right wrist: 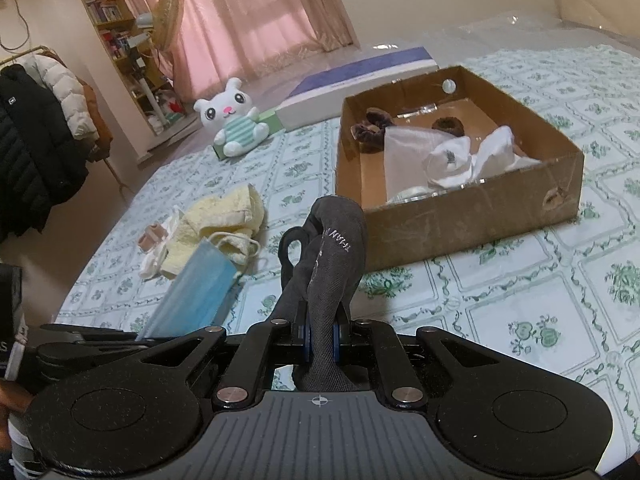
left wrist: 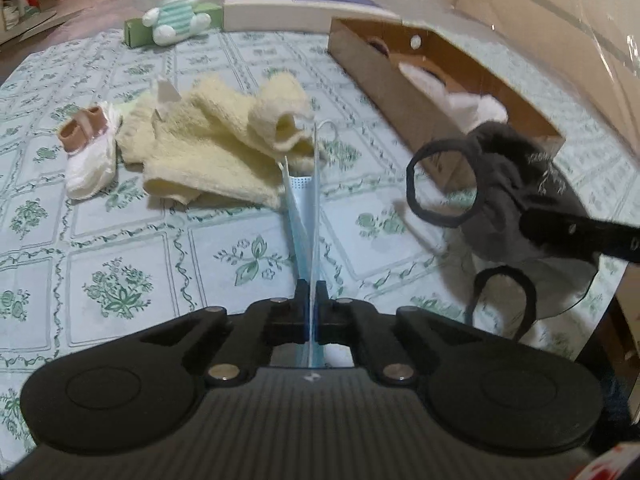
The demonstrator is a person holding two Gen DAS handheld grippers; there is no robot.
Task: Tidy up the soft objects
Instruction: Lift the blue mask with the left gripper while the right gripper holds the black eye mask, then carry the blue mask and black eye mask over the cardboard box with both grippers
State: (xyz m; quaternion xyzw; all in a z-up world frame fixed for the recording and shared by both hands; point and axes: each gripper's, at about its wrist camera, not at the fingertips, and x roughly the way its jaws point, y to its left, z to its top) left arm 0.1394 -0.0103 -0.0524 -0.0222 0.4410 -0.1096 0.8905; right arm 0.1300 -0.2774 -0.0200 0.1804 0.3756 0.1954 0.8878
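Left gripper (left wrist: 310,300) clenched on the blue face mask (left wrist: 304,216); right gripper (right wrist: 320,334) grasps a dark cloth mask (right wrist: 328,248), cardboard box (right wrist: 460,220) just beyond.

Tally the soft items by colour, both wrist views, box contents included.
Blue: 1, face mask in the left gripper
Dark grey: 1, mask in the right gripper
Yellow: 1, towel
White: 4, socks, plush bunny, two cloths in box
Brown: 2, fuzzy pieces in box
Total: 9
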